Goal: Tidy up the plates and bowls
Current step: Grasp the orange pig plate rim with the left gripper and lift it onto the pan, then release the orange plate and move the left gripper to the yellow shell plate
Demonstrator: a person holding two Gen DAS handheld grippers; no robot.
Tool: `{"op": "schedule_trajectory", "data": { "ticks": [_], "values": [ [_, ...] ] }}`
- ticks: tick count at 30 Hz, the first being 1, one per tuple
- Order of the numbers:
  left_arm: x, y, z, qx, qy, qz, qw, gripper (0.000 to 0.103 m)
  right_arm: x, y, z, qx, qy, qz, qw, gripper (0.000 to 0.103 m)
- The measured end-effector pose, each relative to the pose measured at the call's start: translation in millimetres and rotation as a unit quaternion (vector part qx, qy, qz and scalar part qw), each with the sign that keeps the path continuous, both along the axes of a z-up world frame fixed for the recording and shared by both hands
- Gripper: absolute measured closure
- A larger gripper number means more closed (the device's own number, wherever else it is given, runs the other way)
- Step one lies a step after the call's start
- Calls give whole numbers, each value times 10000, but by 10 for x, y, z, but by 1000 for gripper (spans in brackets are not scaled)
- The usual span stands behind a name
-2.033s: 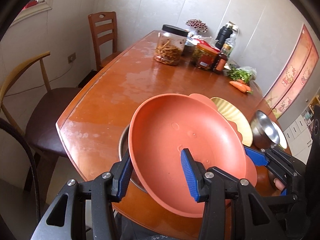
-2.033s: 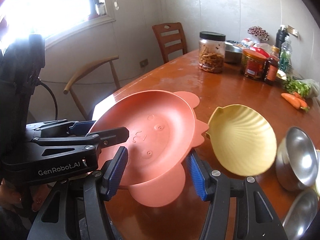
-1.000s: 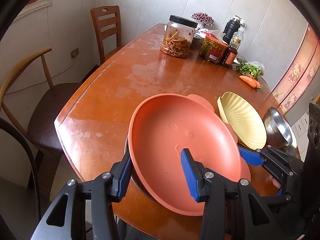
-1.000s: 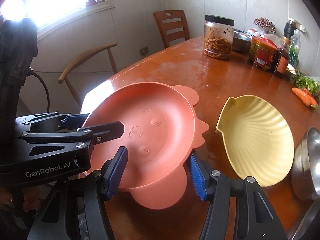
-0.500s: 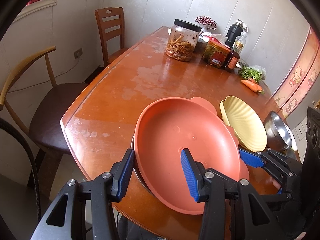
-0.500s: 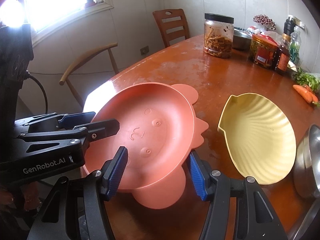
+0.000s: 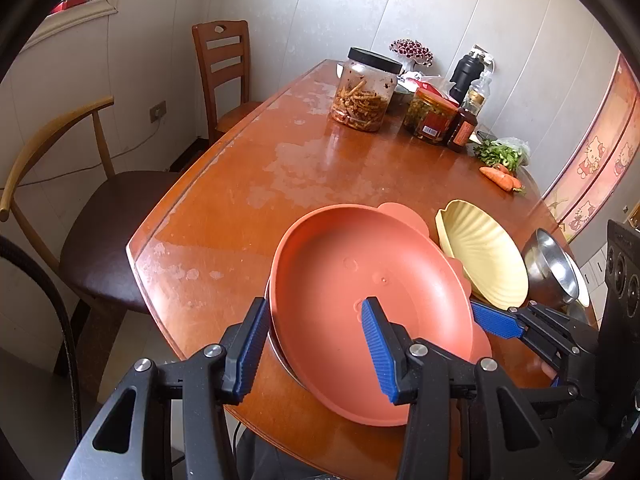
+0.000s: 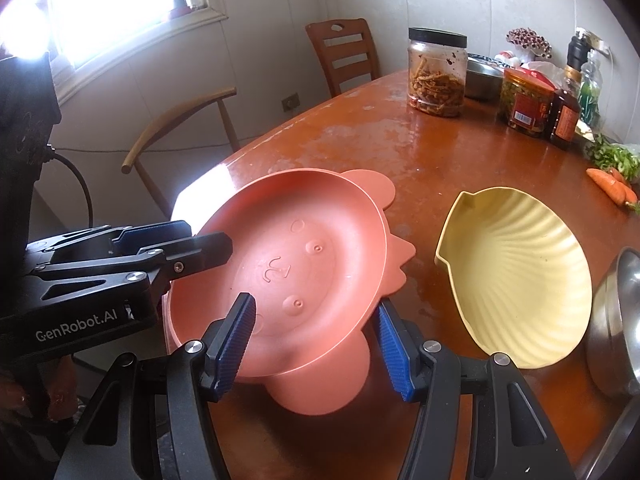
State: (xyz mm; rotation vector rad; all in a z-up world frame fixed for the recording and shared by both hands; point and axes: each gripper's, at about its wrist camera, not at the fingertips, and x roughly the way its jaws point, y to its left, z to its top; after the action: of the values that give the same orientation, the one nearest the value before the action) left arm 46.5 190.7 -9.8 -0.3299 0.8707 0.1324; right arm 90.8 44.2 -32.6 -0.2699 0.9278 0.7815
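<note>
Bare tabletop [image 7: 280, 184] between jar [image 7: 366, 94] and orange plate [image 7: 360, 280].

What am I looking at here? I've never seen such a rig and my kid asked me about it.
No robot here: a person holds a two-finger clamp in each hand, each with a wide-angle camera looking along its blue-padded fingers. One picture looks out from the left gripper, the other from the right gripper. Both are open, and each straddles the rim of an orange plate at the near edge of a wooden table. Beside the plate lie a yellow shell-shaped dish and a steel bowl. Farther back are a jar and carrots.
</note>
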Motion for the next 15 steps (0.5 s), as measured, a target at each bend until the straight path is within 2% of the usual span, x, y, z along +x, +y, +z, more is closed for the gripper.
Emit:
{"op": "schedule_trajectory", "data": {
  "ticks": [15],
  "values": [
    [39,-101,117,119,-73,-10,9999,55,98,-237,127,181,-53,-275,9994,41]
  ]
}}
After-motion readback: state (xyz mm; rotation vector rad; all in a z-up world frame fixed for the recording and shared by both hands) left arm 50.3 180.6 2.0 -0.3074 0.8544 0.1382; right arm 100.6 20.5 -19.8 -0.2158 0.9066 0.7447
